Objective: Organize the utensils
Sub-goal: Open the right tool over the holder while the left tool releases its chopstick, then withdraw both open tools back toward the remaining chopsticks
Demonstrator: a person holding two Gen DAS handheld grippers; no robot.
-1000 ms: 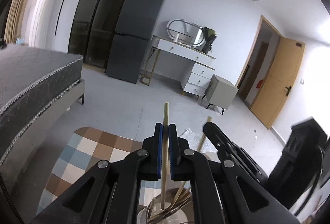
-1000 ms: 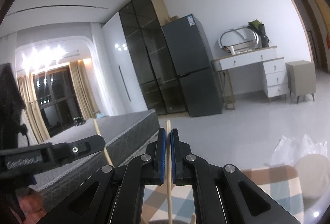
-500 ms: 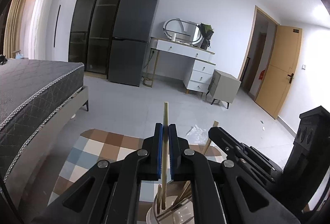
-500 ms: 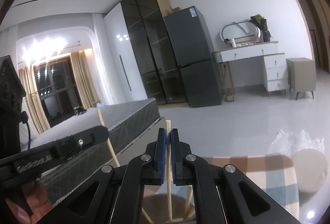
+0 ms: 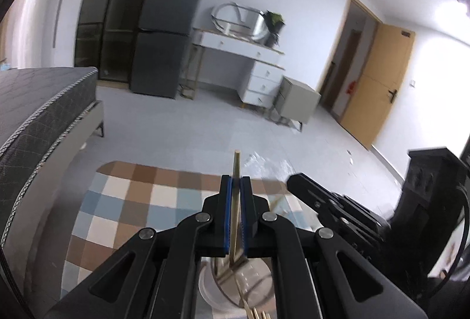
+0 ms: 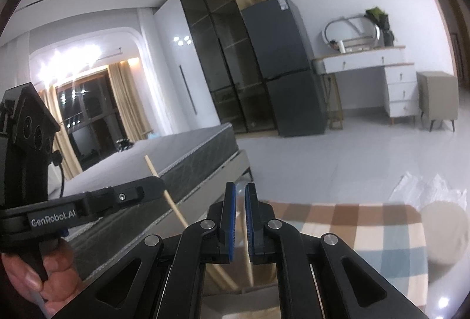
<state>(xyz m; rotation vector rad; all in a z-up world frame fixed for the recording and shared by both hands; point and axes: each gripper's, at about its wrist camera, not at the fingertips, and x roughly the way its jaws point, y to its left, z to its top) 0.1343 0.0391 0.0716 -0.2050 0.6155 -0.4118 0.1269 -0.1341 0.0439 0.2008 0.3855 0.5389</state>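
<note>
chopstick [image 5: 236, 169] in left claw [image 5: 236, 186]

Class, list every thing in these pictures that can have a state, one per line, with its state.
Left gripper: shut on a chopstick.
Right gripper: jaws slightly apart, second chopstick loose between them.
Utensil cup: holding several utensils.
Door: open.

The left gripper [image 5: 236, 195] clamps 1 wooden chopstick [image 5: 235, 201] upright between its blue pads [image 5: 225, 216], directly above a white cup [image 5: 223, 286] holding more utensils. The right gripper [image 5: 296, 186] reaches in just right of the cup. Beyond the cup lies a checkered rug [image 5: 132, 201].
</note>
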